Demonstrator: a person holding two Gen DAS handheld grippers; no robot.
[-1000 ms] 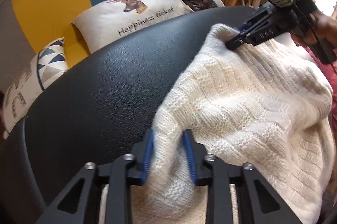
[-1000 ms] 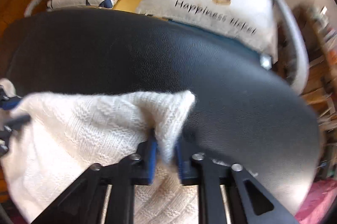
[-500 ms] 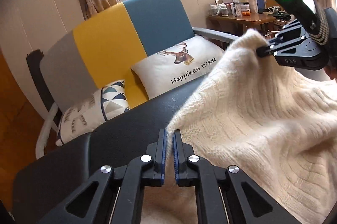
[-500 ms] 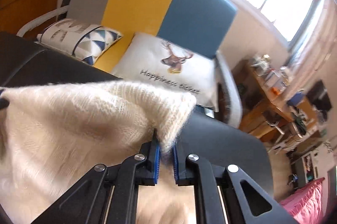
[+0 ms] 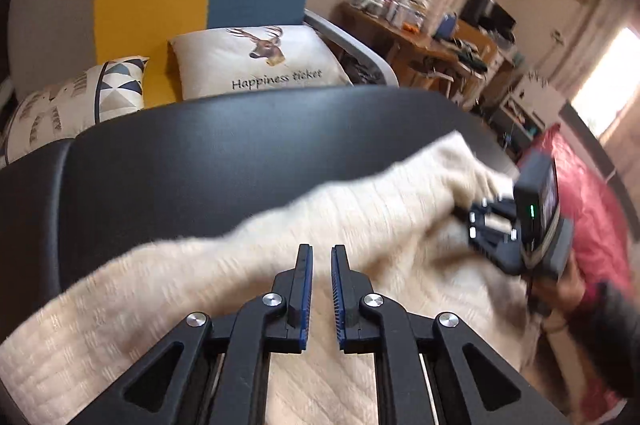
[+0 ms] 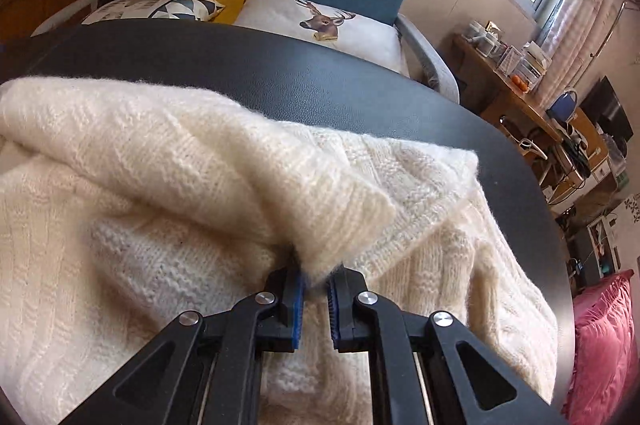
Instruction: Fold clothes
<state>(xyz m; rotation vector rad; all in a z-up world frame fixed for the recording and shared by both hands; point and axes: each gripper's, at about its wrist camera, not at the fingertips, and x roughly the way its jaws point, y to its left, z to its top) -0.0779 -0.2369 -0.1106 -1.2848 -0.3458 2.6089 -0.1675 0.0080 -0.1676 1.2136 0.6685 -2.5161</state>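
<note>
Right hand-held gripper (image 6: 316, 281) tilted down, pinching sweater (image 6: 200, 165).

Left wrist view: cream sweater (image 5: 360, 225) motion-blurred, knit unreadable, lower part cut by frame bottom. Right gripper (image 5: 468, 215) fingertips buried in sweater fold, grip not visible there. Hand (image 5: 568, 285) behind it blurred, partly cut off. Right wrist view: sweater edge covers tips of right gripper's blue pads (image 6: 297, 299). Desk clutter (image 6: 516, 65) too small to identify.
</note>
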